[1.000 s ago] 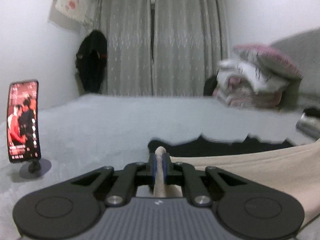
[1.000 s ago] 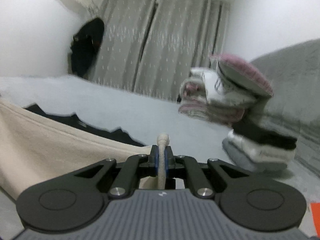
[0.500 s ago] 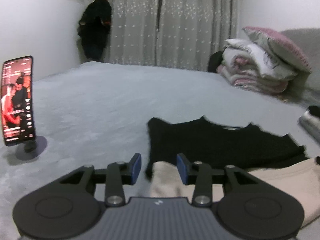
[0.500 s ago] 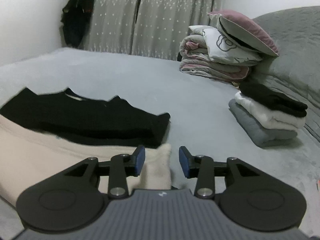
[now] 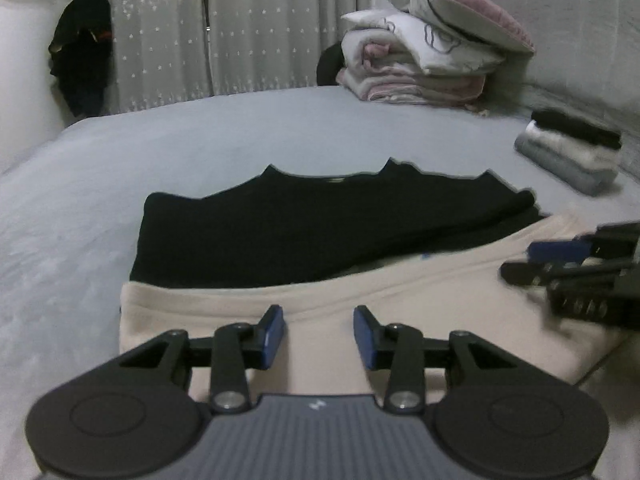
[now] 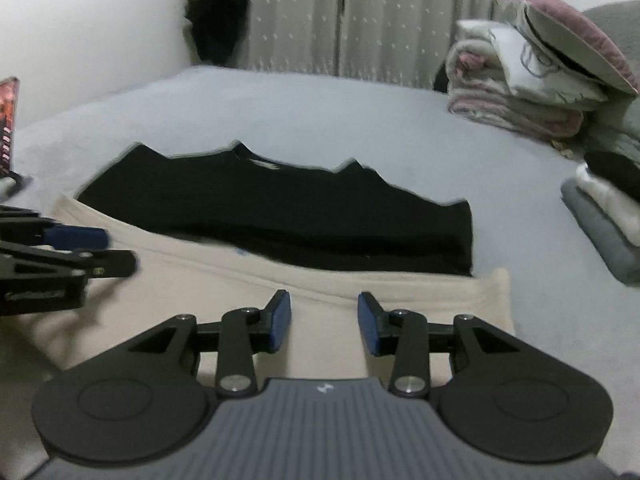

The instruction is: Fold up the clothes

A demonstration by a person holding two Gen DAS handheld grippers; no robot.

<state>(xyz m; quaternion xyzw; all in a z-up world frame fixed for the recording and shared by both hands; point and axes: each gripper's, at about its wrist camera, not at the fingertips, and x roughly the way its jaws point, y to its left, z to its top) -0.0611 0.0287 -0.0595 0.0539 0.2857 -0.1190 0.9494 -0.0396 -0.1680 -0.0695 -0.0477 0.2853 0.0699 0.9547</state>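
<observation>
Your garment (image 5: 360,304) lies flat on the near part of the bed (image 5: 200,140): a cream body folded across the near side, with a black panel (image 5: 320,232) showing on its far side (whether that is the same piece or a second one underneath, you cannot tell from here). It reads as soft, light knit, limp and not slippery, so it will sag and drag if you lift it by one point. Take it by two corners of one edge at once, pinching through both layers, and keep the edge taut between your hands.

Your left gripper (image 5: 319,336) hangs over the near left stretch of the cream cloth, jaws parted with nothing between the pads. Your right gripper (image 6: 324,322) sits over the near right stretch, likewise parted and empty. Both have just been opening, and the cloth lies free below them.

Around you: a stack of folded clothes (image 5: 568,152) to the right, well apart from the garment; a pile of bedding and a pillow (image 5: 424,64) at the far right; a phone (image 6: 9,120) on a stand to the left. Nothing lies on the garment itself. Mind only that your two grippers are near each other over the middle.
</observation>
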